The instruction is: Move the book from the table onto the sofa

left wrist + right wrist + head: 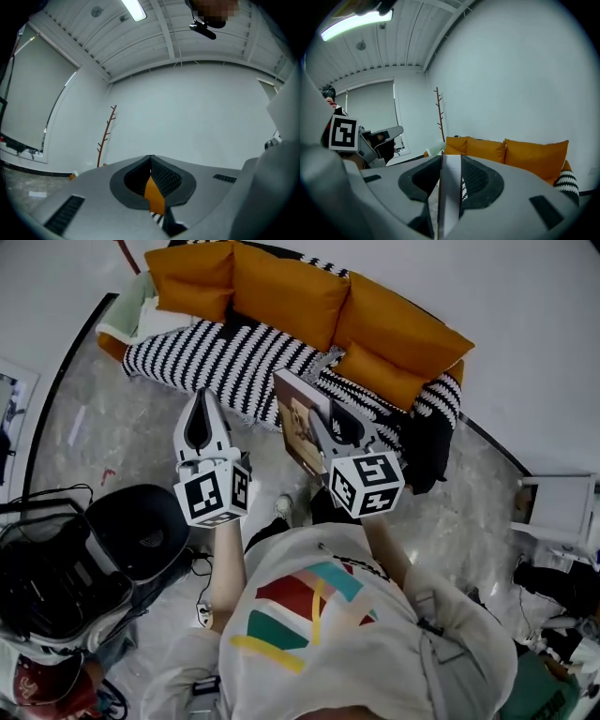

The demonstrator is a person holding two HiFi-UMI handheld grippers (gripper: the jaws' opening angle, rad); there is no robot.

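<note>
Book (pixel 298 423): clamped in the right tongs (pixel 317 416), standing on edge with its printed cover turned toward the left tongs (pixel 202 401). In the head view it shows against the front edge of the sofa's striped seat (pixel 216 357). Whether it is over the seat or just short of it cannot be told.
Book between the tongs: in the right gripper view its pale edge (pixel 450 197) fills the gap between the two jaws from the base up to the tips, and both jaws press on it.
Right tongs (pixel 450 161): closed on the book at a middling width and pointed toward the sofa (pixel 534 159) and its orange cushions.
Left tongs (pixel 151 161): jaws drawn together at the tips, nothing between them. Only a thin wedge of gap is left lower down, through which a bit of orange and some black-and-white stripe show.
Left tongs and book: apart, the left tongs beside the book on its cover side, not touching it.
Sofa (pixel 309 306): orange back cushions above a black-and-white striped seat, set against the white wall.
Floor (pixel 112 446): pale marble, under both tongs and the person.
</note>
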